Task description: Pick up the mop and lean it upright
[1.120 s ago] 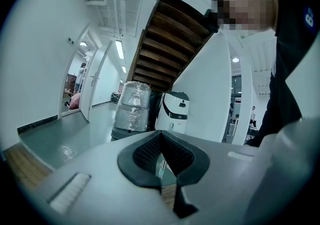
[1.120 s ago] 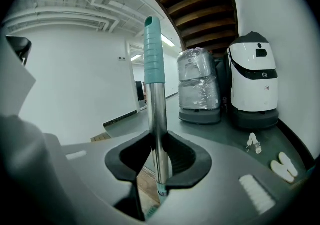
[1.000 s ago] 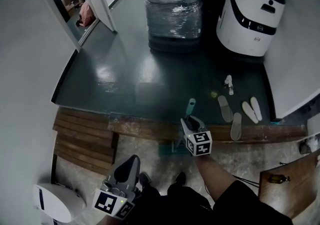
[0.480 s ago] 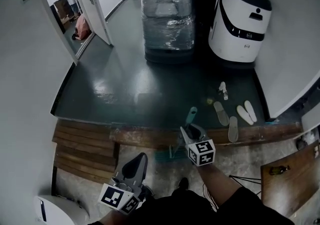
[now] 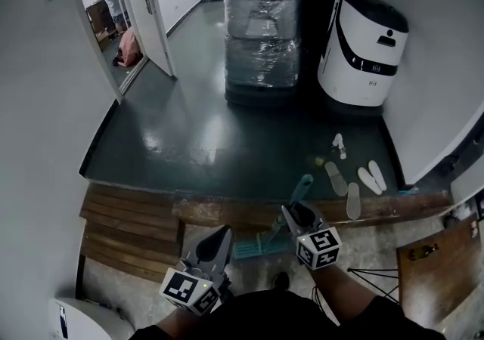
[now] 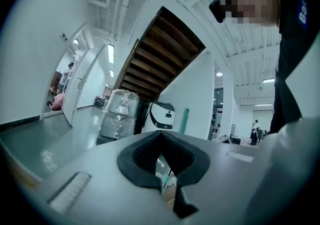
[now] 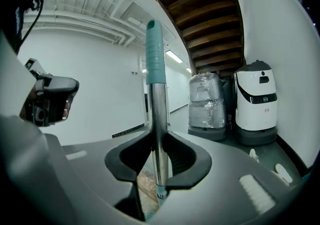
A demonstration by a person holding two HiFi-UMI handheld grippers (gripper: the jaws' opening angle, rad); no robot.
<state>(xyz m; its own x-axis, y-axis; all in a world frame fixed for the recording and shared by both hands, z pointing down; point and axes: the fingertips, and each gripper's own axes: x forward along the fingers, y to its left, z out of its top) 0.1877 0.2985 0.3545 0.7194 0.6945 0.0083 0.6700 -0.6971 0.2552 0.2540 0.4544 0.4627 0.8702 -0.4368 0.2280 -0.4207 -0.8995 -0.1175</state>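
Down by the person's feet, at the edge of the wooden step (image 5: 128, 217), the mop (image 5: 304, 186) is off the ground at its handle end. Its teal head (image 5: 253, 246) is low on the pale floor and the shaft rises at a slant toward the dark green floor (image 5: 189, 127). The right gripper (image 5: 293, 214) has it: in the right gripper view the jaws are pinching the metal shaft (image 7: 159, 119), which runs almost straight up between the black pads (image 7: 186, 159) to the teal grip (image 7: 155, 49) on top. The left gripper (image 5: 224, 233) sits just left of the mop head, not touching it. In its own view the jaws are pressed together at the tips with nothing caught in them, and you only get a peek of the mop through the gap behind the tips. Further out on the green floor there's a machine wrapped in plastic film (image 5: 261, 29), a white cleaning robot (image 5: 363, 44) right beside it, and a few slippers (image 5: 355, 187) near the right wall. An open door (image 5: 155, 6) is off to the left.
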